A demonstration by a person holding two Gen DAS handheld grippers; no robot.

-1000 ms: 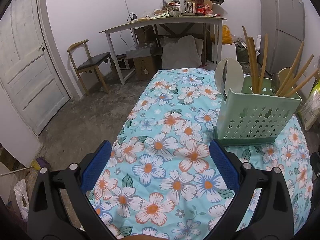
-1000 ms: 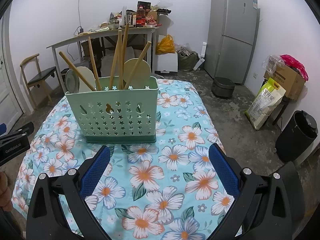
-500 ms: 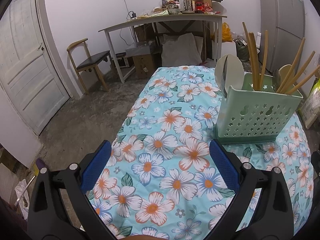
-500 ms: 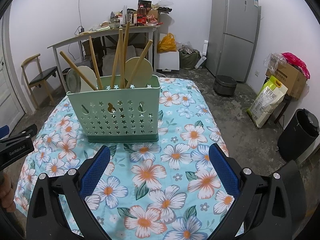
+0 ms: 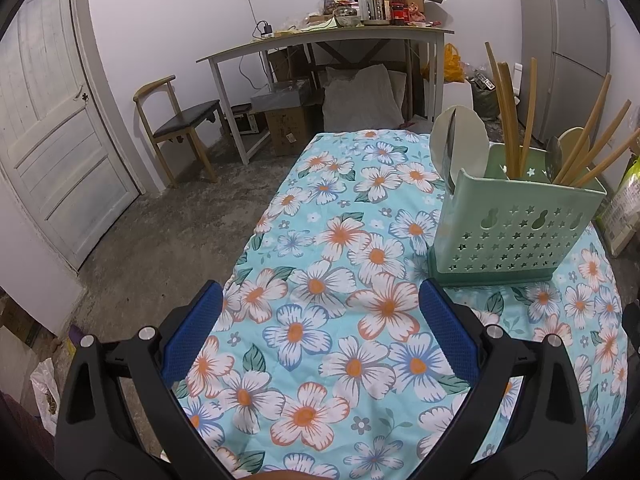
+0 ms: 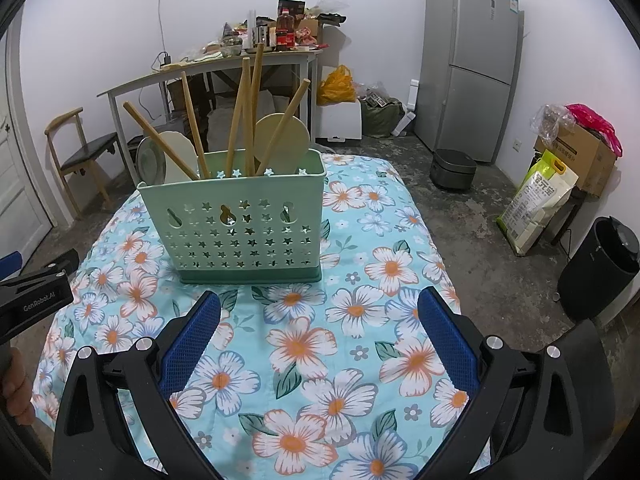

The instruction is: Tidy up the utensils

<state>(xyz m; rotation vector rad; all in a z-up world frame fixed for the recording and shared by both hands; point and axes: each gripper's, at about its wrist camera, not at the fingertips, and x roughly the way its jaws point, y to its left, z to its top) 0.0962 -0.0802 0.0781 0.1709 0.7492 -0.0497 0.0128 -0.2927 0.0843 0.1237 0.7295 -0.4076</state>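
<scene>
Table draped in a turquoise floral cloth, orange-centred white blossoms all over, reaching from the near edge to the far end of the surface. Upright on it, a pale green utensil holder pierced with star and gourd cut-outs; seen at centre from the right wrist, to the right from the left wrist. Packed with wooden chopsticks leaning at several angles, plus round cream paddle heads poking above the rim (exact compartments hard to tell).

Left gripper low over the near cloth, blue pads spread wide, nothing between them. Right gripper likewise spread wide and empty, just near of the holder, not touching it. At the left edge of the right-wrist view, part of the left tool and a hand gripping it.

Beyond the table: bare concrete floor, white panelled door on the left, wooden chair beside a cluttered work table at the far wall. On the right, grey refrigerator, rice cooker on the floor, yellow-green sack, black bin
</scene>
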